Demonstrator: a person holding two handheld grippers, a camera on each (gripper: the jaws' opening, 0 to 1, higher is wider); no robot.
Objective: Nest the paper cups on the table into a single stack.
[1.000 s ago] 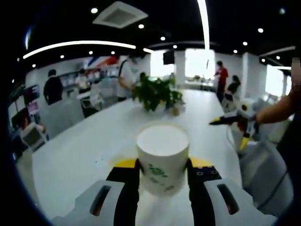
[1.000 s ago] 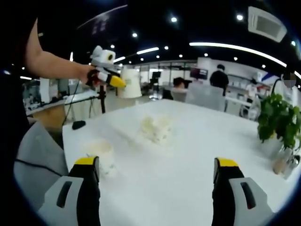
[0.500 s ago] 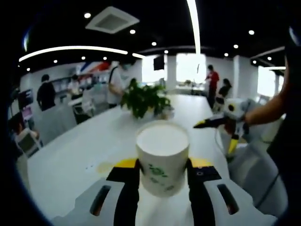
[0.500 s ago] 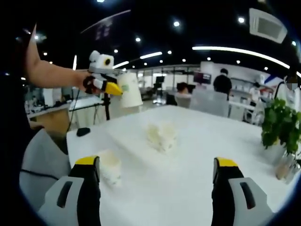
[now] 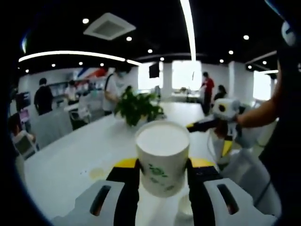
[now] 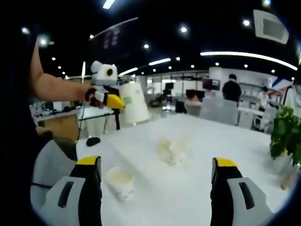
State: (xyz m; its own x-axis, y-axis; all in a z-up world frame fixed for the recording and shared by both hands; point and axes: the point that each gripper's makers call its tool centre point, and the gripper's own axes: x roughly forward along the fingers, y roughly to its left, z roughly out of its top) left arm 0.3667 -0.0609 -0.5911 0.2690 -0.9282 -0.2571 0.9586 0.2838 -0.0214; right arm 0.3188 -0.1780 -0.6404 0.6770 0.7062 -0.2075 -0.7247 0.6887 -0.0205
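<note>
In the left gripper view my left gripper (image 5: pixel 162 175) is shut on a white paper cup (image 5: pixel 162 160) with a green print, held upright above the white table (image 5: pixel 70 160). The same cup (image 6: pixel 134 103) hangs in the left gripper (image 6: pixel 114 100) at the upper left of the right gripper view. My right gripper (image 6: pixel 157 181) is open over the table, nothing between its jaws; it also appears as the right gripper (image 5: pixel 221 123) in the left gripper view. A loose cup (image 6: pixel 120 182) stands upright near its left jaw. A pale cluster of cups (image 6: pixel 173 148) sits farther on, blurred.
A potted plant (image 5: pixel 136 106) stands mid-table, seen again as the plant (image 6: pixel 286 136) at the right edge. A small dark object (image 6: pixel 93 141) lies near the table's far-left edge. A grey chair (image 6: pixel 49 165) is beside the table. People stand in the background.
The held cup stays clamped in the left gripper, which has drawn closer to the right one. Both cameras have shifted; the loose cup now lies further inside the right jaws' span.
</note>
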